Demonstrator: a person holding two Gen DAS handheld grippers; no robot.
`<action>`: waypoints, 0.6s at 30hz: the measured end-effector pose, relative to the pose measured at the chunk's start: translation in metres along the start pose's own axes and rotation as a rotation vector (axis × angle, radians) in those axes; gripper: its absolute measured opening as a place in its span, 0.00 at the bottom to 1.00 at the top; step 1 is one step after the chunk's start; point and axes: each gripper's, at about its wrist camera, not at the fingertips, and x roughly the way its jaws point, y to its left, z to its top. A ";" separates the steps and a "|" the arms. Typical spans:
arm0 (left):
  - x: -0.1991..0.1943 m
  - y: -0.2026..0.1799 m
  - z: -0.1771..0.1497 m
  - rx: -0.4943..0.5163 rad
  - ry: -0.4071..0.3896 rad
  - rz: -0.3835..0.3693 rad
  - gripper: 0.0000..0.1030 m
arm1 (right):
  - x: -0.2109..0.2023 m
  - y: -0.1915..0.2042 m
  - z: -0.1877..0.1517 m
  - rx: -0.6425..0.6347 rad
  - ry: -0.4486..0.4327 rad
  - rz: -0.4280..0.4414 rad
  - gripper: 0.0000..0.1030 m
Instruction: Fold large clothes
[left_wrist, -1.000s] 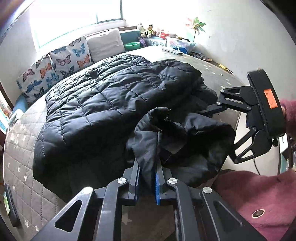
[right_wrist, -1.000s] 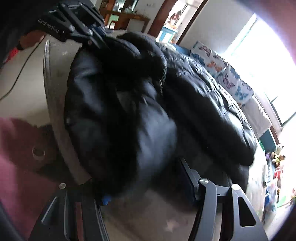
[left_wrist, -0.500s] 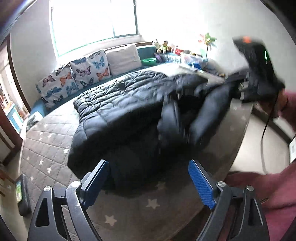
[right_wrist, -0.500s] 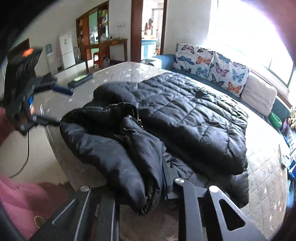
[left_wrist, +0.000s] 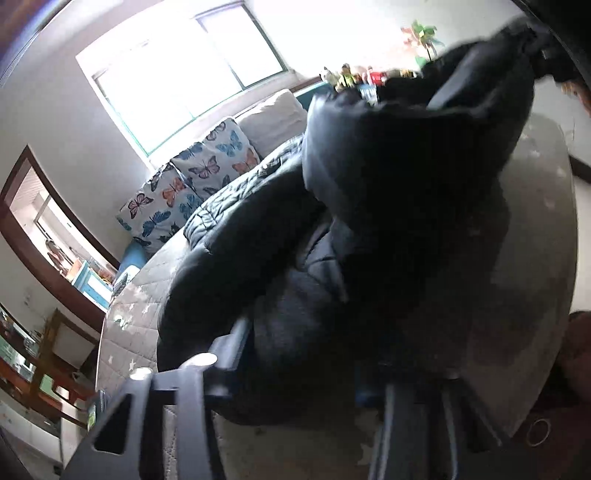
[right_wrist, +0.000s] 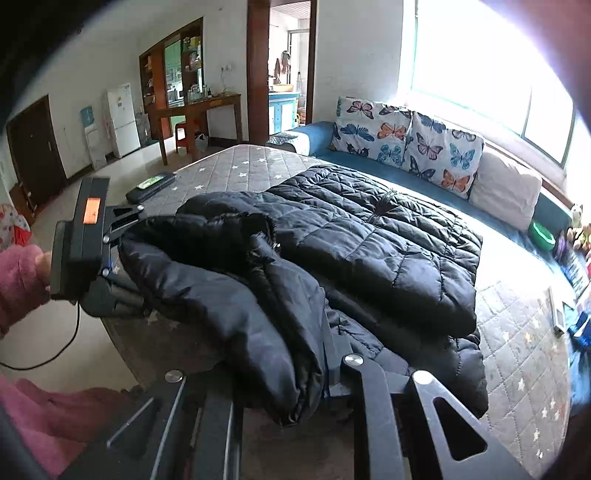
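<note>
Black coat (right_wrist: 369, 251) lies across the bed (right_wrist: 517, 362), near hem bunched at the bed's front edge. Left of the coat, left gripper (right_wrist: 122, 291) sits at the bed edge, fingers closing with a coat fold between them; contact blurred, cannot tell whether they press. Right of that, right gripper (right_wrist: 295, 384) fingers closing tight, pinching the raised hem. Butterfly pillows (right_wrist: 402, 140) behind the coat.

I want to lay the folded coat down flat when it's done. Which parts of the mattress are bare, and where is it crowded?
Bare star-quilted mattress lies beyond the black coat, toward the wooden desk. Another bare stretch runs right of the coat, short of the clutter at the right edge. The near edge is crowded: coat folds and both hand-held grippers.
</note>
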 end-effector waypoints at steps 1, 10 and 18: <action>-0.006 0.000 -0.002 -0.005 -0.013 0.008 0.34 | -0.002 0.004 -0.002 -0.013 -0.003 -0.006 0.17; -0.078 -0.015 -0.036 -0.060 -0.049 -0.031 0.32 | -0.039 0.033 -0.017 -0.085 -0.017 0.035 0.16; -0.160 -0.038 -0.072 -0.072 -0.075 -0.060 0.32 | -0.088 0.068 -0.041 -0.145 0.006 0.107 0.16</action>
